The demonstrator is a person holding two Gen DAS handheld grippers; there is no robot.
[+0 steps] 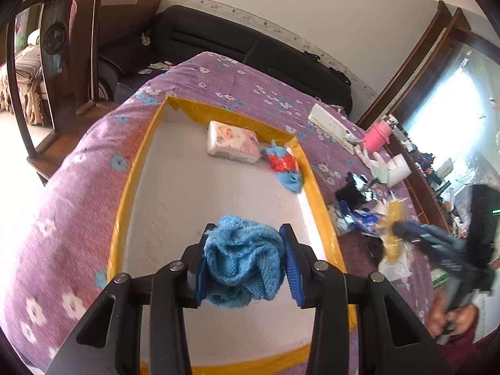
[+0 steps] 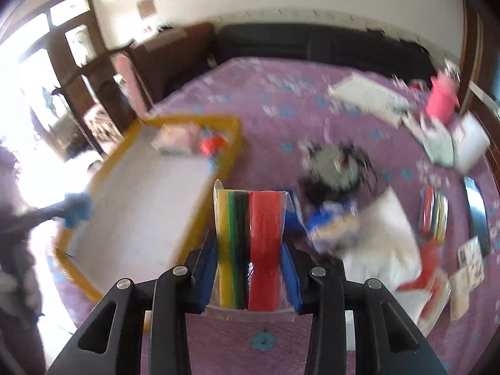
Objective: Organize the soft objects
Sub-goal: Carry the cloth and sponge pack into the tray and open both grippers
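Note:
My left gripper (image 1: 247, 231) is shut on a crumpled blue knitted cloth (image 1: 242, 265) and holds it above the white tray with a yellow taped rim (image 1: 322, 215). In the tray's far end lie a white and pink tissue pack (image 1: 232, 142) and a blue and red cloth toy (image 1: 286, 165). My right gripper (image 2: 250, 243) is shut on a clear packet of yellow, green, black and red strips (image 2: 250, 243) above the purple flowered cover (image 2: 265, 93), right of the tray (image 2: 232, 156). The right gripper also shows, blurred, in the left wrist view (image 1: 437, 237).
Right of the tray lies a pile of wrappers, a black object (image 1: 351, 192) and white bags (image 2: 381, 234). A pink cup (image 1: 376, 136), a white cup (image 1: 398, 165) and a white power strip (image 1: 331, 123) lie further back. A black sofa (image 1: 218, 37) and a wooden chair (image 1: 56, 62) stand beyond.

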